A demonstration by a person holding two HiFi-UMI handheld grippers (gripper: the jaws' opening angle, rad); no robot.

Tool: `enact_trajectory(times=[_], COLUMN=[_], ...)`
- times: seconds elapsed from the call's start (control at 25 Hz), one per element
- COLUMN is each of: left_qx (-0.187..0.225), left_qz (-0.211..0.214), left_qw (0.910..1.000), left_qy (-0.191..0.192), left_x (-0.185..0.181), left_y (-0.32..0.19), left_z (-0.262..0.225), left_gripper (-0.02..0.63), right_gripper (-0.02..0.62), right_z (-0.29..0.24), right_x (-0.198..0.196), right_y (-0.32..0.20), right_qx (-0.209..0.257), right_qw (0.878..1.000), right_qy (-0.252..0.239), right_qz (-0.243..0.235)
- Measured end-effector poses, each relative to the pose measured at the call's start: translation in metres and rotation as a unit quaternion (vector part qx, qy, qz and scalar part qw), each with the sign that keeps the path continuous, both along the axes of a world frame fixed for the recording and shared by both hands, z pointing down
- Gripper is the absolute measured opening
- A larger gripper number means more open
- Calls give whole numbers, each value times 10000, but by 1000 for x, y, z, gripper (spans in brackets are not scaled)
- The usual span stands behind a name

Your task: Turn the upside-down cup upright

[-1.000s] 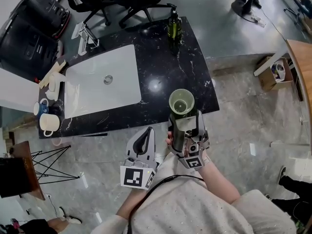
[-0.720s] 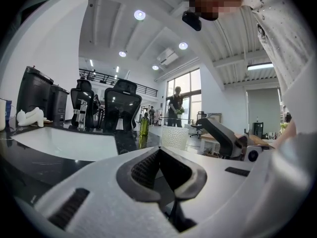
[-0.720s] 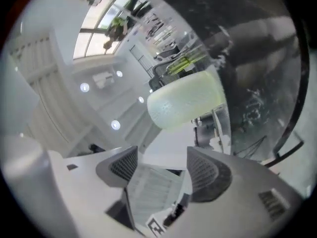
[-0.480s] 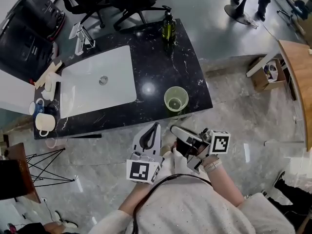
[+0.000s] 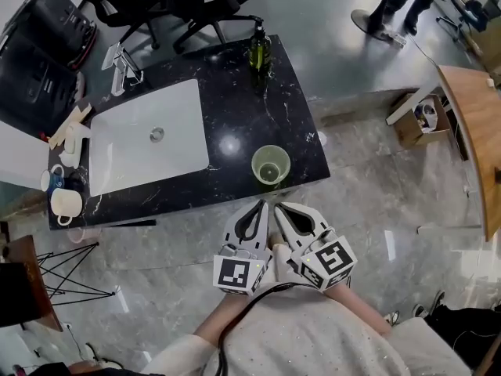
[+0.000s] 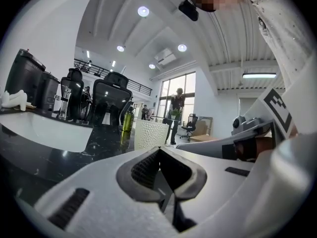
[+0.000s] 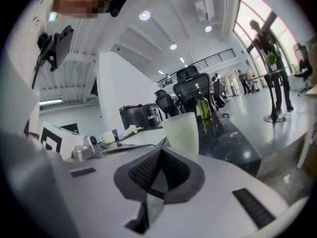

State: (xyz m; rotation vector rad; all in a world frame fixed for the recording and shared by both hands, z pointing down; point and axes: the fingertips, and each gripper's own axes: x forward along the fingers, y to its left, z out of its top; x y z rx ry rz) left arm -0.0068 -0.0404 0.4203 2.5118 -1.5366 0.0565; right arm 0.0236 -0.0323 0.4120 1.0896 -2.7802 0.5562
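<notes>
- Left gripper [image 5: 260, 205]: jaws together, nothing between them; its own view shows the pads meeting at the tip [image 6: 159, 150].
- Right gripper [image 5: 279, 207]: jaws have just been closing and now meet, empty; nothing between the pads in its own view [image 7: 161, 150].
- Both grippers sit side by side in the head view, tips just beside each other and pointing to 12 o'clock. They are off the near edge of the counter [image 5: 235, 108], over the floor [image 5: 368, 171].
- Cup [image 5: 271, 165]: pale green, upright, mouth up. It stands on the black counter near the front right corner, at 12 o'clock from the gripper tips and apart from both.
- Left gripper view has the cup [image 6: 151, 135] straight ahead above the jaws; the right gripper view shows it [image 7: 181, 128] at about 1 o'clock from the jaw tip.
- White sink [image 5: 149, 143] at 10 o'clock from the cup, set into the counter.
- Dark green bottle [image 5: 258, 52] at 12 o'clock from the cup, at the counter's far edge.
- Faucet [image 5: 119, 59] at 11 o'clock of the sink.
- Two mugs [image 5: 61, 198] at 9 o'clock, at the counter's left end.
</notes>
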Motion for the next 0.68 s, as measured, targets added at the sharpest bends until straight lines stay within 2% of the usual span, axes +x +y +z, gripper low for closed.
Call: enact_trajectory(times=[0.12,0.24,0.68], left_qx=[-20,-50,-47], left_qz=[11,-18,-99], left_qw=[10000,10000,9999], left_qy=[-4,-63,-107], left_x=[2,0,-4], left_y=[-4,-3,-4], left_z=[0,0,1], left_gripper=[5,5,5], right_gripper=[6,6,6], right_z=[1,3,3], right_x=[4,3,-1], right_y=[-4,-5,-11], right_qx=[239,314,393], right_qw=[9993,9990,9989], right_qy=[224,304,238], right_qz=[165,108,32])
